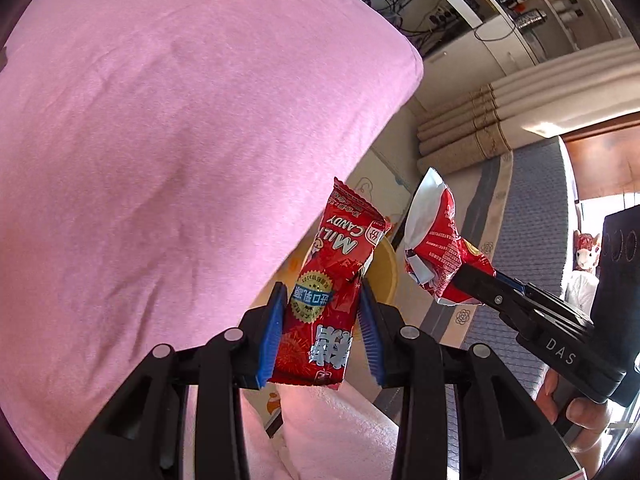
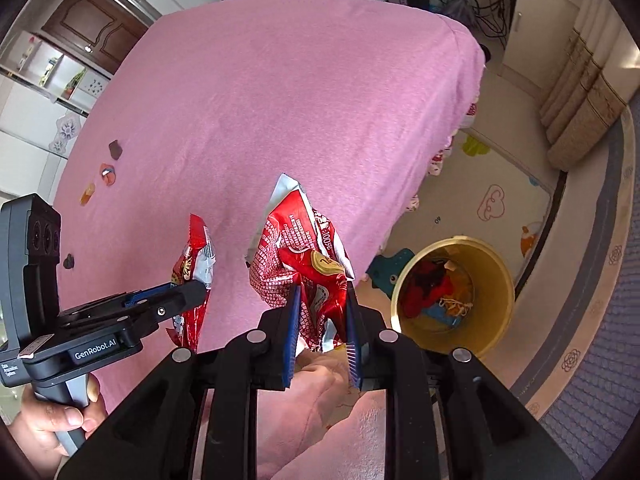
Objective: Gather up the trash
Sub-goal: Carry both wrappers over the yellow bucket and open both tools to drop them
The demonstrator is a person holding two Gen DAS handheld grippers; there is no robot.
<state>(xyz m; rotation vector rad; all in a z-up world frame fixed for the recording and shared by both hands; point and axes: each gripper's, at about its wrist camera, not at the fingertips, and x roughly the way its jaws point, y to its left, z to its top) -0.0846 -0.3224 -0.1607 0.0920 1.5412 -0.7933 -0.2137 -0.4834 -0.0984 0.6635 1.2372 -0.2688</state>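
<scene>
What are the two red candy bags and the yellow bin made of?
The milk candy bag in the left gripper looks like glossy printed plastic film: shiny and creased. The torn red bag in the right gripper seems the same film with a silvery lining, likely foil-coated. The yellow bin looks like smooth, matte plastic, though that is less certain.

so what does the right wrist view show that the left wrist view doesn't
Only the right wrist view shows inside the yellow bin, with red and orange trash already there, and small wrappers lying on the pink bedsheet.

Only the left wrist view shows the milk candy wrapper's printed front and a llama toy far right.

Both show the left gripper shut on the milk candy wrapper, the right gripper shut on a crumpled red wrapper, and the rolled mats.
</scene>
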